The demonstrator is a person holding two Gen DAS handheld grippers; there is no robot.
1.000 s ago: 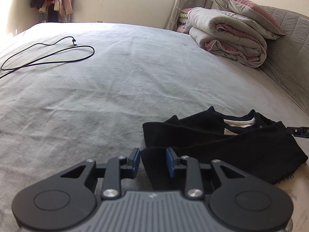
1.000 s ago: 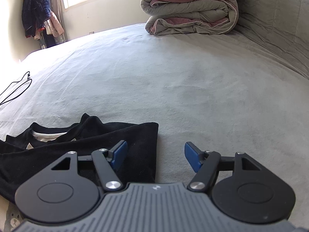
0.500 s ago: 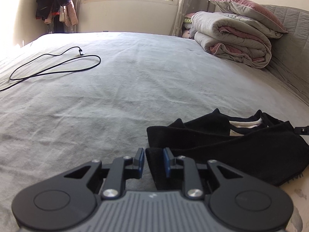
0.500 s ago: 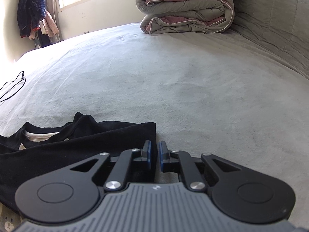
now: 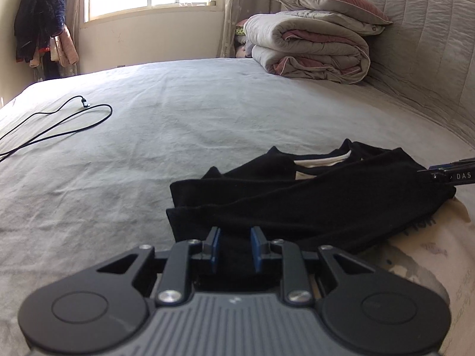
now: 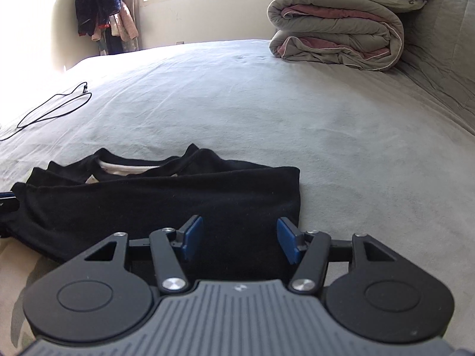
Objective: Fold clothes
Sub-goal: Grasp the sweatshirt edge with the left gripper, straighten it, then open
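Holding its near-left corner, we have the black shirt (image 5: 311, 204) bunched between the blue pads (image 5: 214, 247) of our left gripper (image 5: 234, 247), which is closed on the cloth. Ahead of that gripper and off to its left, a black cable (image 5: 59, 121) loops across the grey bed (image 5: 178, 118). Straight ahead and to its right, the shirt lies folded in a long band, its collar (with a pale inner lining) on the far edge. Far beyond, a rolled duvet (image 5: 308, 50) sits under a pillow (image 5: 326, 0) against the headboard.

Our right gripper (image 6: 239, 241) stands over the shirt's near-right corner (image 6: 267, 195); its jaws are opening, the black cloth lies between them, and the pads (image 6: 191, 237) sit apart from it. To its left the shirt stretches away toward our other gripper; to its right is bare grey bed.
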